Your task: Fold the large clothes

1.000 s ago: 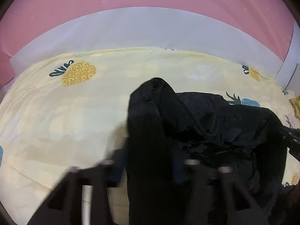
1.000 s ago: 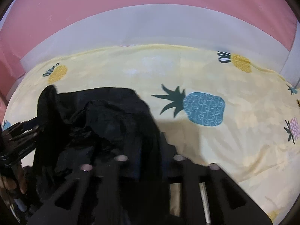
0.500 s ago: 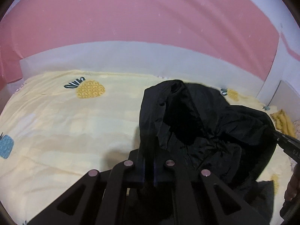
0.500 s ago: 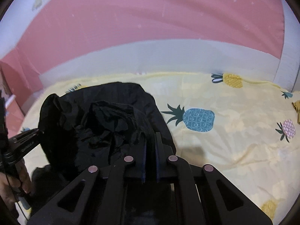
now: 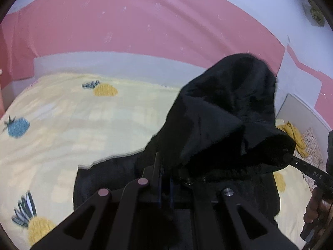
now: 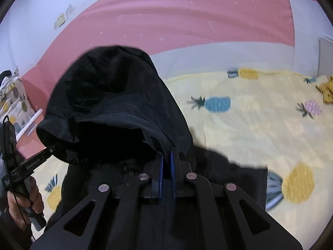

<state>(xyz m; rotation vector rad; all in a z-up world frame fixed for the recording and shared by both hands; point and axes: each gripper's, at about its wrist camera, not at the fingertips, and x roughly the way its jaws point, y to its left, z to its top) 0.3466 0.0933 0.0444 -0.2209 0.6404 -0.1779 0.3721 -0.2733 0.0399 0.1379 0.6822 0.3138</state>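
So far we are only at the start of the fold. The black garment [image 5: 224,112] hangs lifted in the centre and right of the left wrist view, and fills the centre-left of the right wrist view, with its lower part trailing down onto the bed sheet [image 5: 62,129] below. Nothing about it looks folded yet: it bunches into a rounded, hood-like bulge at the top, with loose creases, and we cannot tell which edges or corners we hold.

Our left tool [image 5: 165,179] sits at the bottom centre of its frame, its two blue pads pressed together on a fold of the black cloth. Our right tool [image 6: 166,164] does the same at the bottom centre of its own frame, clamped on another edge of the same garment. In the left view, the right tool shows at the right edge, its tip buried in the cloth, with the right hand [image 5: 316,206] beneath it; in the right view, the left hand [image 6: 25,200] shows at the lower left.

We judge that the pick-up is done and the spreading, aligning and folding all remain. The yellow pineapple-print sheet lies open at the left of the left view, free for laying the garment flat.
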